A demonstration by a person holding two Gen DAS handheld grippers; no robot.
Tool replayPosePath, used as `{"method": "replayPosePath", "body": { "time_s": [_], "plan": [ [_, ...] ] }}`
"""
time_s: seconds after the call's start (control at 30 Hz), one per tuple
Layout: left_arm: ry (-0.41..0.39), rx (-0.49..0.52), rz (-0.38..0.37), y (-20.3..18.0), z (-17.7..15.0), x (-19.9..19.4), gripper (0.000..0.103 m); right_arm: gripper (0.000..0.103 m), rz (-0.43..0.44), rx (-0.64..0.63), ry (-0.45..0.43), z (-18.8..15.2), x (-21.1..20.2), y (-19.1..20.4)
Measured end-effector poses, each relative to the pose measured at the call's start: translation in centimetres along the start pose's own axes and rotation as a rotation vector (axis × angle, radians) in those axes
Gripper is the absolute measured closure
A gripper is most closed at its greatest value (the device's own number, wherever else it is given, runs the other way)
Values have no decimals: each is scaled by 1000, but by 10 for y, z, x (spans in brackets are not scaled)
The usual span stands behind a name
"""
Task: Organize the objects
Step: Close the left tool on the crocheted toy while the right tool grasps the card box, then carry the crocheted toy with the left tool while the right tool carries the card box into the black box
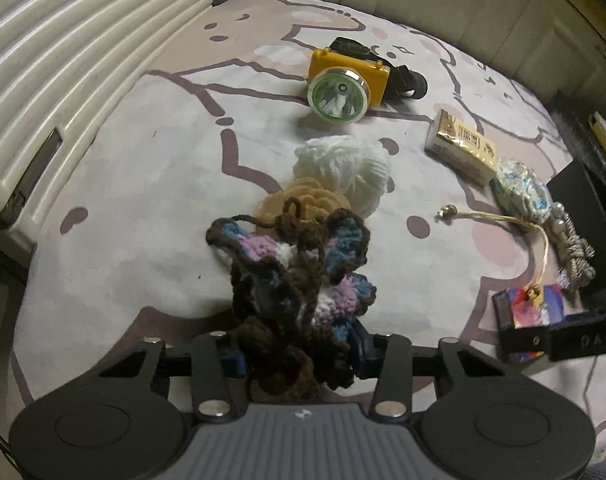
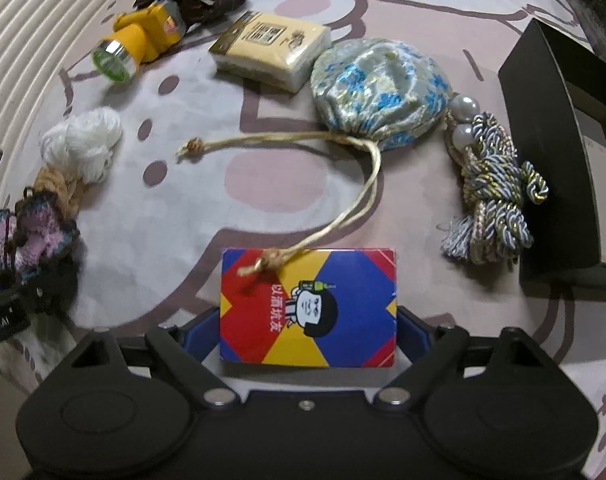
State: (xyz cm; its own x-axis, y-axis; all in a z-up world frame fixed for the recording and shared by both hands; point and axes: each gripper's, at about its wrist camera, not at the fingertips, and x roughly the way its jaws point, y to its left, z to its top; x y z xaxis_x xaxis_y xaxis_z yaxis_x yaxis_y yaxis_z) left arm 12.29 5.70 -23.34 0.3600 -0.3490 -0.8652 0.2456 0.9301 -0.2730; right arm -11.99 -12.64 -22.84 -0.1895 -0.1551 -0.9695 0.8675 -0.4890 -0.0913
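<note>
We see a soft surface covered by a pale pink cartoon-print cloth (image 1: pixel 143 184), with a ribbed cream panel (image 1: pixel 63 60) along its left side. Our left gripper (image 1: pixel 299 354) has its fingers closed on a crocheted piece (image 1: pixel 295 276) of brown, blue, lilac and white yarn, the dark lower part bunched between the blue pads while the rest stands up and out in front of them. Just beyond it lie a tan crochet flower (image 1: pixel 303 202) and a white ball of yarn (image 1: pixel 343 168), touching one another. Further off sits a yellow headlamp (image 1: pixel 343 84) with a green-rimmed lens and a dark strap behind it. To the right we find a cream tissue pack (image 1: pixel 461 148), then a blue-and-silver brocade pouch (image 2: pixel 379 92) whose cream drawstring (image 2: pixel 355 204) runs down so that its knotted end rests on a red, yellow and blue card box (image 2: pixel 307 308). Our right gripper (image 2: pixel 307 334) has its fingers standing wide on either side of that box; the box lies flat on the cloth between them, and we cannot tell whether the pads actually touch its sides. Beside the pouch, two pearl beads lead into a knotted blue, white and gold tassel cord (image 2: pixel 491 192). A black open box (image 2: pixel 563 152) stands at the right edge, just beside the cord.
</note>
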Motion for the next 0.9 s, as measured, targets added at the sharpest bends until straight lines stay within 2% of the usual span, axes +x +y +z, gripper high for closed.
{"method": "replayPosePath", "body": {
  "time_s": [0.03, 0.07, 0.3, 0.73, 0.9],
  "plan": [
    [2, -8, -6, 0, -1, -1, 60, 13, 5, -9, 2, -1, -3, 2],
    [49, 130, -134, 1, -2, -3, 60, 13, 10, -16, 0, -1, -5, 4],
    [-4, 109, -163, 6, 1, -32, 61, 13, 30, -43, -98, -1, -43, 12],
    [-126, 134, -173, 4, 46, -101, 61, 13, 33, -3, -273, 14, -115, 12],
    [-153, 178, -192, -11, 62, -122, 61, 13, 29, 16, -321, 19, -140, 8]
  ]
}}
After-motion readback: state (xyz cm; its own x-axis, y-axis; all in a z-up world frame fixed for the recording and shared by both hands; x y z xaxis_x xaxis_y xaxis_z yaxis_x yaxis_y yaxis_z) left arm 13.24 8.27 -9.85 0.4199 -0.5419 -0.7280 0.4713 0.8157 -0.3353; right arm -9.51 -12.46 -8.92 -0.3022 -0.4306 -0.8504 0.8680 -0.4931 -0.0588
